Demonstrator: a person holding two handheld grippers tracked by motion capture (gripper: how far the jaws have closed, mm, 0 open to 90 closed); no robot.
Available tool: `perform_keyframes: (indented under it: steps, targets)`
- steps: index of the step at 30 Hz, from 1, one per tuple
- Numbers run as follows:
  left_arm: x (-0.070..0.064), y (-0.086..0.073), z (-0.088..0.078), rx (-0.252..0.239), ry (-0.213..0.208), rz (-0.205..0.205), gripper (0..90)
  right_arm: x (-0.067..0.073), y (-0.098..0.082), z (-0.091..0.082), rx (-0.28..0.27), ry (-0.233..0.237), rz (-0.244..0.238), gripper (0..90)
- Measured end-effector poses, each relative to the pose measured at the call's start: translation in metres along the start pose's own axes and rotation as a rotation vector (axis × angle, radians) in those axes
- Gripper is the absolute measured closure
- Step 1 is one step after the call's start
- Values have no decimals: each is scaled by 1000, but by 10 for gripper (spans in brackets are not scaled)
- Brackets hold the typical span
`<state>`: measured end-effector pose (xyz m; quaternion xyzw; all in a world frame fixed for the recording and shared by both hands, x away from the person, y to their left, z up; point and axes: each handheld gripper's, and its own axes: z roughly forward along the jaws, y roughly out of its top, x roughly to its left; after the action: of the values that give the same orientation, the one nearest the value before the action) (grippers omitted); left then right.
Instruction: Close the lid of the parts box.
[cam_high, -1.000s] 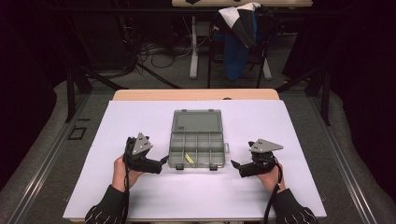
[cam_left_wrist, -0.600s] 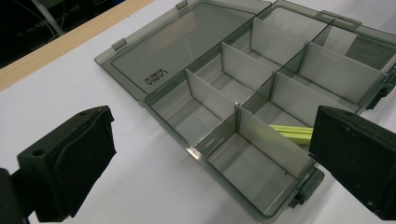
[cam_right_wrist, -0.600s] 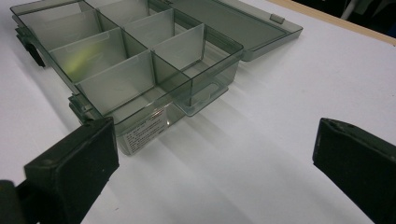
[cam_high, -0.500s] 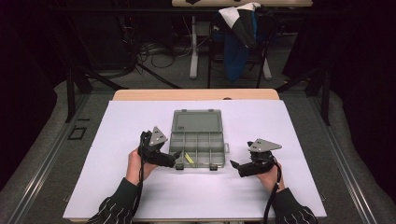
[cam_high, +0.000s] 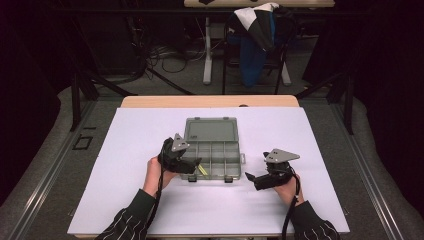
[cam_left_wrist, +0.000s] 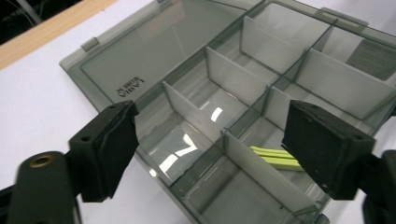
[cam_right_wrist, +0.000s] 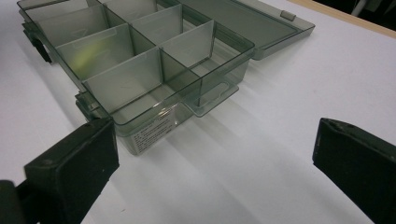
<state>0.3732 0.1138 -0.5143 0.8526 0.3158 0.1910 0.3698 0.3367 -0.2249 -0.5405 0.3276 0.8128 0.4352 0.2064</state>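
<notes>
A white-covered tabletop (cam_high: 150, 200) carries a smoky grey transparent plastic compartment box (cam_high: 212, 150) at centre, lid folded back toward twelve o'clock for access. The left claw (cam_high: 196, 165), jaws just narrowing but gripping nothing, hovers over the yellow-green sticks (cam_left_wrist: 273, 158) in a seven o'clock compartment, seemingly to pick them. The right claw (cam_high: 250, 177) waits agape at four o'clock.

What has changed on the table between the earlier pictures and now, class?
The left gripper moved from left of the compartment box to over its near-left corner, its jaws just closing a little, nothing pressed between them; the yellow-green strip lies beyond. The right gripper, box and open lid stayed put.
</notes>
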Motion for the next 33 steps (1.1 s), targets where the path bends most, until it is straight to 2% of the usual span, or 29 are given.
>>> perform_keyframes:
  steps: [4, 9, 11, 14, 18, 24, 33]
  targets:
    - [0, 0, 6, 5, -4, 2, 297, 1, 1, 0, -6, -3, -4, 0]
    - [0, -2, 14, 22, -17, -7, 343, 3, 1, 1, 0, -1, -14, 0]
    - [2, -2, 16, 9, -38, -9, 363, 3, 1, 1, 1, -4, -19, 0]
    - [4, -5, 22, 20, -66, -29, 393, 2, 1, 2, 5, -3, -17, 0]
    - [2, -8, 28, 22, -80, -33, 413, 4, 2, 3, 10, 1, -22, 0]
    - [3, -13, 32, 3, -86, -58, 464, 3, 2, 5, 13, 4, -22, 0]
    - [1, -14, 33, 14, -76, -65, 499, 5, 3, 8, 15, 11, -34, 1]
